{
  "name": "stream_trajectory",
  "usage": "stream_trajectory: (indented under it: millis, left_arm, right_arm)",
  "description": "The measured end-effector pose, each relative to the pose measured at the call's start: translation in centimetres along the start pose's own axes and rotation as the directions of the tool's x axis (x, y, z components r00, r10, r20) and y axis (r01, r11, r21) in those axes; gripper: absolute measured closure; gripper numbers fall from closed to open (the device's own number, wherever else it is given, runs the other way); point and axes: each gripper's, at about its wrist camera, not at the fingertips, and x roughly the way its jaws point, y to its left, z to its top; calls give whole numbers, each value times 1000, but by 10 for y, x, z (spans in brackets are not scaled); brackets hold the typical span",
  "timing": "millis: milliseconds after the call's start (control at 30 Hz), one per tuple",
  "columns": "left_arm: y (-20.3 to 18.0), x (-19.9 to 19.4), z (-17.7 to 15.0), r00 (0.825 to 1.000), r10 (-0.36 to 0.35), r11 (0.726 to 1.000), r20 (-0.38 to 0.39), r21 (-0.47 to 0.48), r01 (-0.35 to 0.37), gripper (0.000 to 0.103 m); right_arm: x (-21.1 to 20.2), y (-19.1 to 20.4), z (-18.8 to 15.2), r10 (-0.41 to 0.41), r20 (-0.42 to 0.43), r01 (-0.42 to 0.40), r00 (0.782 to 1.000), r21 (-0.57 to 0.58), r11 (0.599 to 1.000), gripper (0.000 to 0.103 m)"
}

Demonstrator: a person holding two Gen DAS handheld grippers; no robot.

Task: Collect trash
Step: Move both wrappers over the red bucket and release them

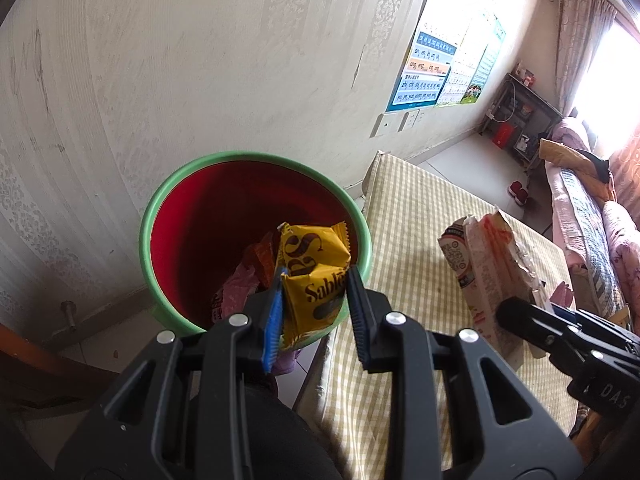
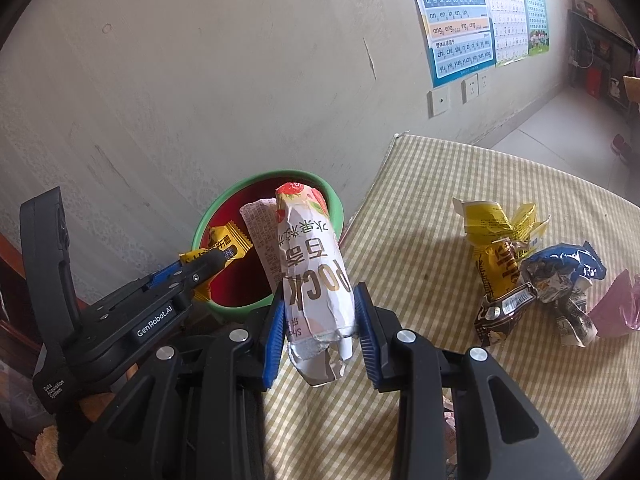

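Now left gripper (image 1: 316, 280), clamped on yellow wrapper (image 1: 314, 272) at frame centre, should release over red bin (image 1: 256, 160); right gripper (image 2: 320, 300), clamping Pocky box (image 2: 314, 268), follows.

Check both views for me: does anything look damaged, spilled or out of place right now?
Nothing spilled. The white snack box in the right tongs is crushed and torn open, as trash would be. Crumpled wrappers lie on the checked tabletop. The left tongs hold a yellow wrapper over the bin.
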Motion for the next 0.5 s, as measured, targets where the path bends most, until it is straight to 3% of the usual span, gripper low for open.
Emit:
stream_trajectory:
  millis: [500]
  left_arm:
    - [20, 17, 11, 999, 34, 999, -2, -24, -35, 74]
  right_arm:
    - [37, 5, 22, 23, -25, -22, 999, 32, 999, 70]
